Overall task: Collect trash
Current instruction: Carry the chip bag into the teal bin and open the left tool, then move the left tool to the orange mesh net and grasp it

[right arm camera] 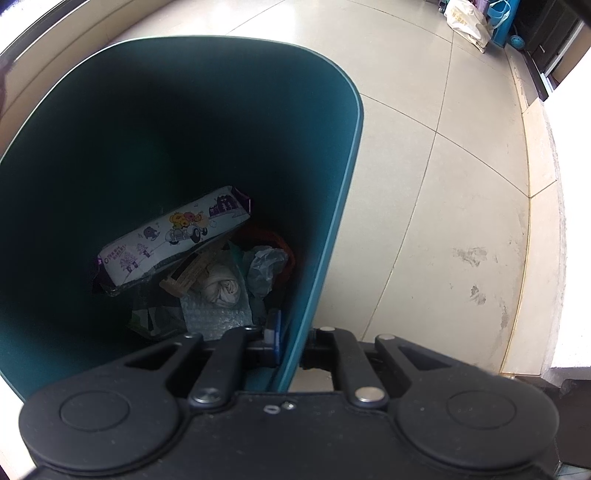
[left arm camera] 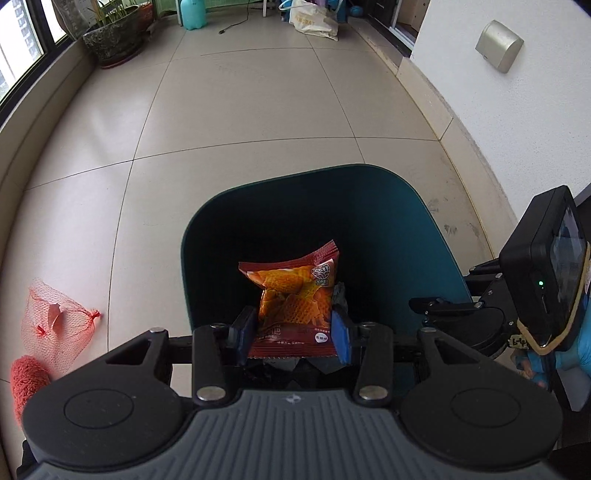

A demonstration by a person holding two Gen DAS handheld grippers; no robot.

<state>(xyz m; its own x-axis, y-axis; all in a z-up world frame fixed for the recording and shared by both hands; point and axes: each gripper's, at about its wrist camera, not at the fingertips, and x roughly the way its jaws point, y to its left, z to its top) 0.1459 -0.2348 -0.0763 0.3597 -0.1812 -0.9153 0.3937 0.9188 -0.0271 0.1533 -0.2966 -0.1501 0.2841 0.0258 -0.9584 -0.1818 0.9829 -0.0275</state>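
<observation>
Daylight came through the dark-framed window [left arm camera: 22,48] at far left, leaving soft sheen on the pale glossy tiled floor [left arm camera: 258,110]. The deep teal plastic bin [right arm camera: 325,206] stayed murky inside. Fisheye bending curved every edge; corners blew out white.

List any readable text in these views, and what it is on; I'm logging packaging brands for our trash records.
Nothing reads with confidence.
Red snack packet in the left gripper: Chinese print and round logo, too small.
White cartoon wrapper in the teal bin: printed characters, blurred.
Cream tote bag: lettering, blurred.
Tag on the right gripper: handwriting, illegible.
</observation>
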